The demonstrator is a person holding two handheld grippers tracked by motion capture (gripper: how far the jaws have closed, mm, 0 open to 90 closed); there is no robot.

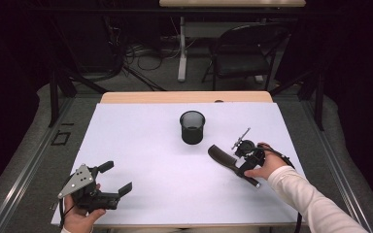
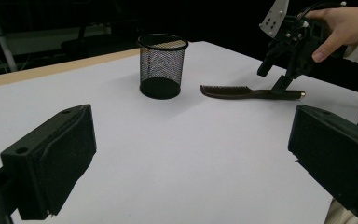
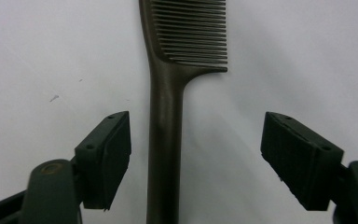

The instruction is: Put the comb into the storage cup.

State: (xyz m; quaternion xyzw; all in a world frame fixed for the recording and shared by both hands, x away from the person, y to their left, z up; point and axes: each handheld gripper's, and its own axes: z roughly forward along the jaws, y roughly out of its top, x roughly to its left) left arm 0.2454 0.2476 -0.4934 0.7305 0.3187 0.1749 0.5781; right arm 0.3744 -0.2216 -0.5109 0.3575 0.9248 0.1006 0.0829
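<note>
Comb lies ungrasped on the tabletop; we find right tongs open astride its handle, left tongs open, idle.

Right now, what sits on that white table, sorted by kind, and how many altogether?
Black mesh cups: 1
Dark combs: 1
Hand-held grippers: 2, the left gripper and the right gripper
Total: 4

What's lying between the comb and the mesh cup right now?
Nothing: bare white table separates the comb from the mesh cup, clearest in the left gripper view; the high view agrees.
</note>
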